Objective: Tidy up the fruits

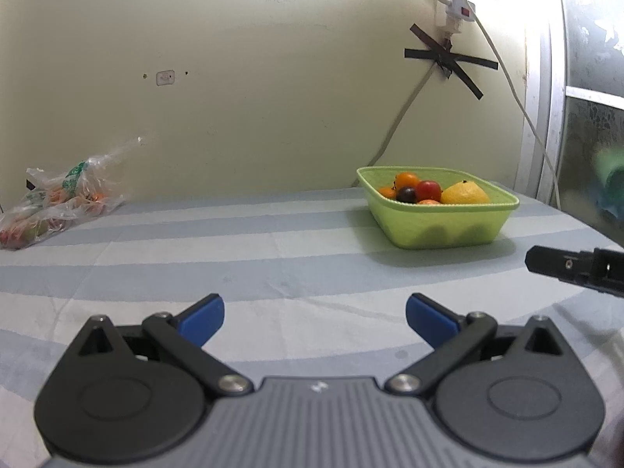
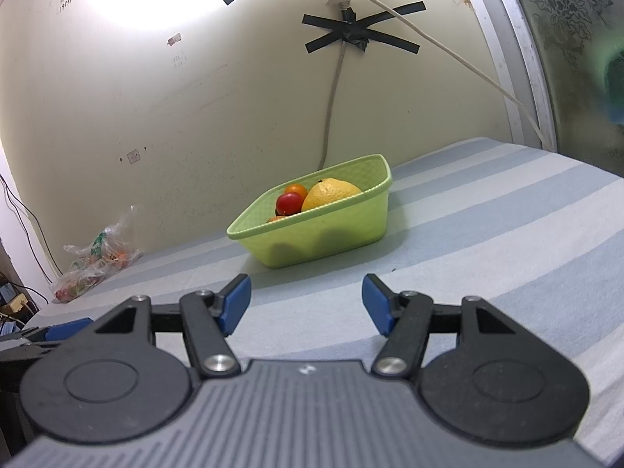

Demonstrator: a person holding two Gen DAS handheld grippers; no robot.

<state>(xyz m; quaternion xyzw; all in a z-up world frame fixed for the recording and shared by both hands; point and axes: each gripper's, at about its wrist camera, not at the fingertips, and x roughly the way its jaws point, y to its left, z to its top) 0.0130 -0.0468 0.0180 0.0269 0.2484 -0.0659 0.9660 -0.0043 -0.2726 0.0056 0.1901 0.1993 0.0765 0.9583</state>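
Observation:
A green plastic basket [image 1: 444, 226] stands on the striped cloth at the far right; it also shows in the right wrist view [image 2: 323, 230]. It holds a large yellow citrus fruit [image 1: 466, 194], a red fruit [image 1: 428, 189], an orange fruit [image 1: 406, 178] and a dark one [image 1: 407, 194]. My left gripper [image 1: 314, 318] is open and empty, well short of the basket. My right gripper [image 2: 306, 302] is open and empty, just in front of the basket. A finger of the right gripper [image 1: 561, 263] shows at the left view's right edge.
A clear plastic bag with more fruit [image 1: 58, 202] lies at the far left by the wall, also in the right wrist view [image 2: 95, 263]. Cables hang down the taped wall [image 1: 440, 56] behind the basket. A window frame [image 1: 546, 117] stands at the right.

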